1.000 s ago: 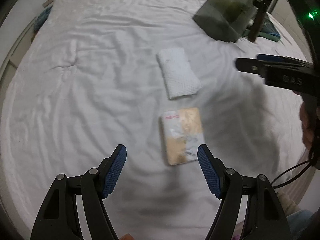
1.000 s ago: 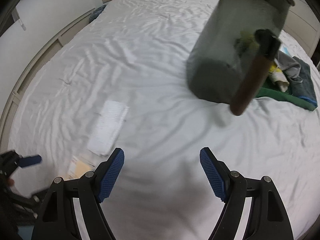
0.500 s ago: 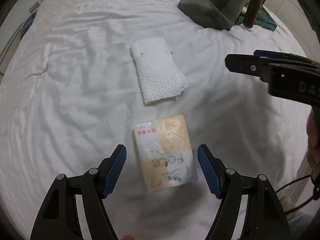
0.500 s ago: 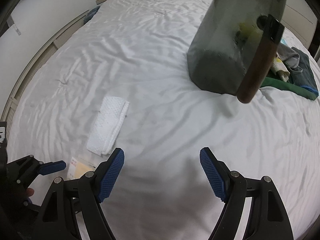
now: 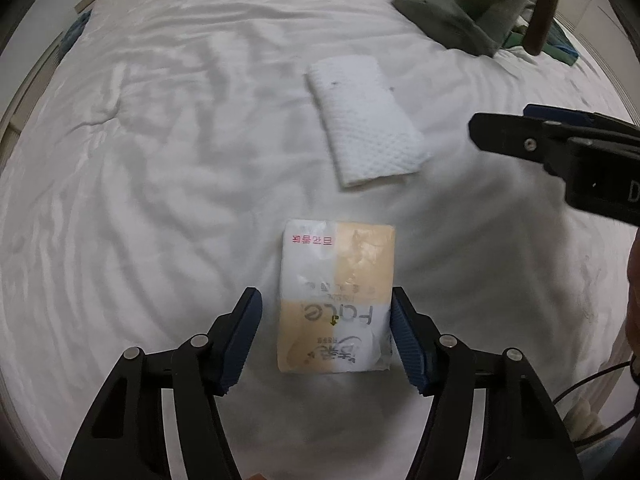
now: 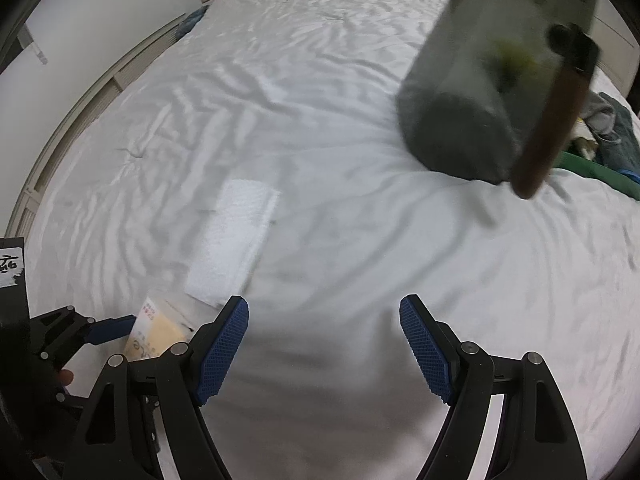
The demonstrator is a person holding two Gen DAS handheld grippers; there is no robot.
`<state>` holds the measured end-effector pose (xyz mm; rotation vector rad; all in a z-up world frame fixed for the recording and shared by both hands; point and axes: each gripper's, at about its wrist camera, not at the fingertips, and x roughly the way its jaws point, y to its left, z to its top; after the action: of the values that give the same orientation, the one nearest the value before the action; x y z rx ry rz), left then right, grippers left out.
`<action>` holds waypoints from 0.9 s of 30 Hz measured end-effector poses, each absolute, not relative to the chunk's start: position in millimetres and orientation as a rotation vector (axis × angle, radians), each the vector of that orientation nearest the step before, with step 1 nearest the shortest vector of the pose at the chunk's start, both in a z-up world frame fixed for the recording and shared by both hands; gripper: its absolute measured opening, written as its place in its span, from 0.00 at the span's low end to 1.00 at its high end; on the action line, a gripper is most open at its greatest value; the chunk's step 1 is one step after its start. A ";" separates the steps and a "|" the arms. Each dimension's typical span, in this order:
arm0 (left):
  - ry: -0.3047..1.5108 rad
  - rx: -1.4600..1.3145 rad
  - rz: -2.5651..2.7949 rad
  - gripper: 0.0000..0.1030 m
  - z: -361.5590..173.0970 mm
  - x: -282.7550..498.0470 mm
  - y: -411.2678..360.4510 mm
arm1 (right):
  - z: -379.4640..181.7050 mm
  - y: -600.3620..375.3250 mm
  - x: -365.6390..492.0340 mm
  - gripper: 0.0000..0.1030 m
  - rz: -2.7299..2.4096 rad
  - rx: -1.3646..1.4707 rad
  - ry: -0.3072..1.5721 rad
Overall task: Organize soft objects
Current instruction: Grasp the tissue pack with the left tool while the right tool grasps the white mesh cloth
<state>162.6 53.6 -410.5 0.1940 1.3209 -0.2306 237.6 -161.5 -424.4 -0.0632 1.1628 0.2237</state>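
Left gripper [image 5: 326,334] now straddles the tissue pack [image 5: 336,296] on the white bedsheet [image 5: 160,160]; a second ago the pack lay ahead of it. Jaws have just been closing: right pad at the pack's edge, left pad with a gap, no grip yet. Right gripper [image 6: 323,346] released, empty, over bare sheet. Folded white cloth [image 5: 366,120] lies just beyond the pack, apart. Dark bin [image 6: 488,80] far right; wide open sheet to the left.

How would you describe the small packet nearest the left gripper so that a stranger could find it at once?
Start at the white bedsheet that fills the view. The packet lies flat between the left gripper fingers. Unlike the plain white folded cloth beyond it, it is glossy, patterned in peach and white squares, with printed lettering.
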 end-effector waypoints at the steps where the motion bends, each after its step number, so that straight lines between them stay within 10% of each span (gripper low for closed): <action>1: 1.320 0.193 -0.228 0.55 -410.4 162.3 56.0 | -426.6 -155.5 239.5 0.76 0.236 -0.060 1.165; 27: 1.317 0.111 -0.172 0.48 -402.0 158.2 142.6 | -493.3 -82.3 303.8 0.59 0.219 -0.032 1.242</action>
<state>158.2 142.6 -402.0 0.1115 1.3172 -0.1723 303.8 -82.3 -493.3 -0.0323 1.2422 0.2193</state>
